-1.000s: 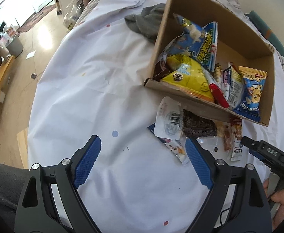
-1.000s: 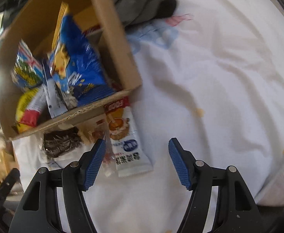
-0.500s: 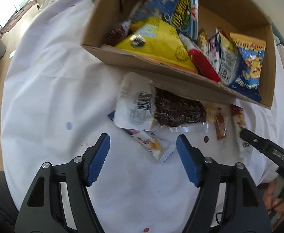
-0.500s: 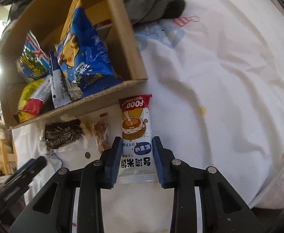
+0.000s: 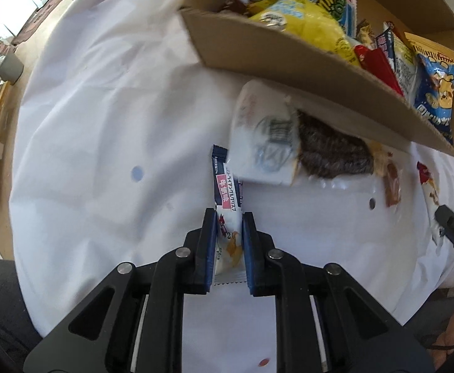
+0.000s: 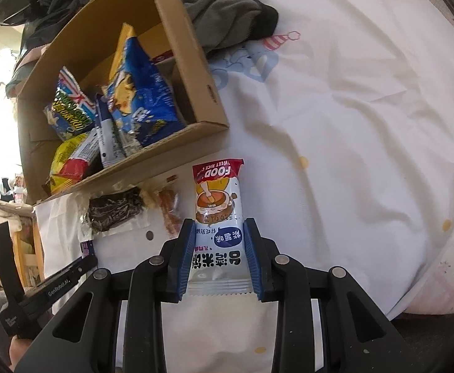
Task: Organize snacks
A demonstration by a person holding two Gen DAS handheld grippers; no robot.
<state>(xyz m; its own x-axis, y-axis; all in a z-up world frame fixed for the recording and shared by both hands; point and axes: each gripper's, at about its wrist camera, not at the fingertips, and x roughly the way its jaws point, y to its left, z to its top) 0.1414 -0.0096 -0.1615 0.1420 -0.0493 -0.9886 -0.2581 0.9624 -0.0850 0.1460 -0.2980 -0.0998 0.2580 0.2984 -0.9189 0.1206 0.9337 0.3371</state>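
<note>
Snack packets lie on a white bedsheet [image 5: 109, 118] beside an open brown cardboard box [image 5: 289, 59] holding more bags. Seen from the left wrist, the left gripper [image 5: 229, 217] points straight down; its blue-padded jaws have just been closing and now pinch the near end of a slim white-and-navy wafer packet with a pink label [image 5: 227, 205]. That packet's far end tucks under a white-labelled clear pouch of dark dried snack [image 5: 289, 146], which rests against the box's front wall at one o'clock from the gripper. Inside the box, a yellow chip bag [image 5: 301, 25] sits at twelve o'clock and a blue bear-printed bag [image 5: 436, 84] at two o'clock. Seen from the right wrist, the right gripper [image 6: 219, 227] clamps a white rice-cake packet with a red top band [image 6: 217, 199], just below the box's corner. A grey garment [image 6: 227, 21] lies at twelve o'clock.
</note>
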